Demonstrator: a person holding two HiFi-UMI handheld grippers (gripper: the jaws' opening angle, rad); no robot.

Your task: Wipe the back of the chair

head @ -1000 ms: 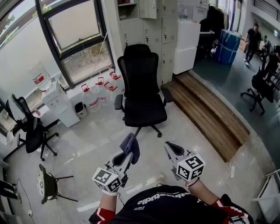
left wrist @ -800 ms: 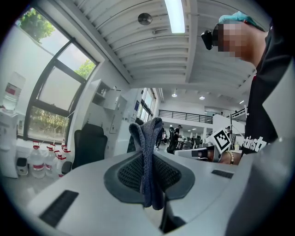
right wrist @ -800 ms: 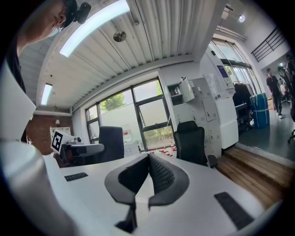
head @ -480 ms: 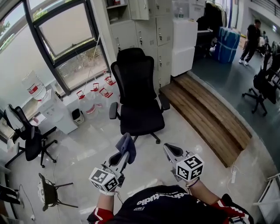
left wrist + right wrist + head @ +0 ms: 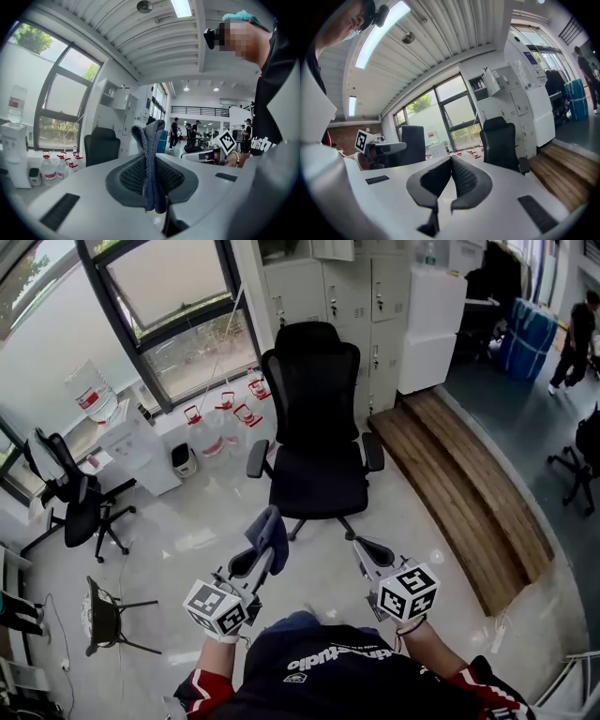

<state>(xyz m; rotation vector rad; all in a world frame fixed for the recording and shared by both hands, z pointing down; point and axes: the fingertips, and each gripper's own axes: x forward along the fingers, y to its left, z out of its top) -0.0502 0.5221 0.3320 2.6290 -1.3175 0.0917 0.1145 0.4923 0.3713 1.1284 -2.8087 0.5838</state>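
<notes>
Seen from a head camera looking steeply down, a person stands on a pale glossy floor (image 5: 178,545) in an office, facing a black high-backed swivel office chair (image 5: 314,399). The chair stands well apart from both tools, in front of a row of grey metal lockers (image 5: 375,292) and near a large dark-framed window (image 5: 178,306). The left hand-held gripper (image 5: 262,557) is clenched on a folded grey-blue cloth (image 5: 272,531). Its own view shows the cloth pinched upright between the two dark ribbed pads, with the free end standing up above them. The right hand-held gripper (image 5: 367,553) has its jaws pressed together with nothing between them. The step in hand looks like the approach: the cloth is ready, and nothing touches the chair yet. The seat faces the person, so the front of the backrest is within easy reach once they step closer. Wiping its rear side would likely mean walking round the chair or swivelling it, then pressing the cloth flat against the backrest. The rear face of the backrest is hidden in every view. The raised cloth covers part of the chair's wheeled base in the head view, and the person's dark shirt (image 5: 347,671) fills the bottom edge, hiding their feet. Whether the cloth is damp or dry cannot be told.
</notes>
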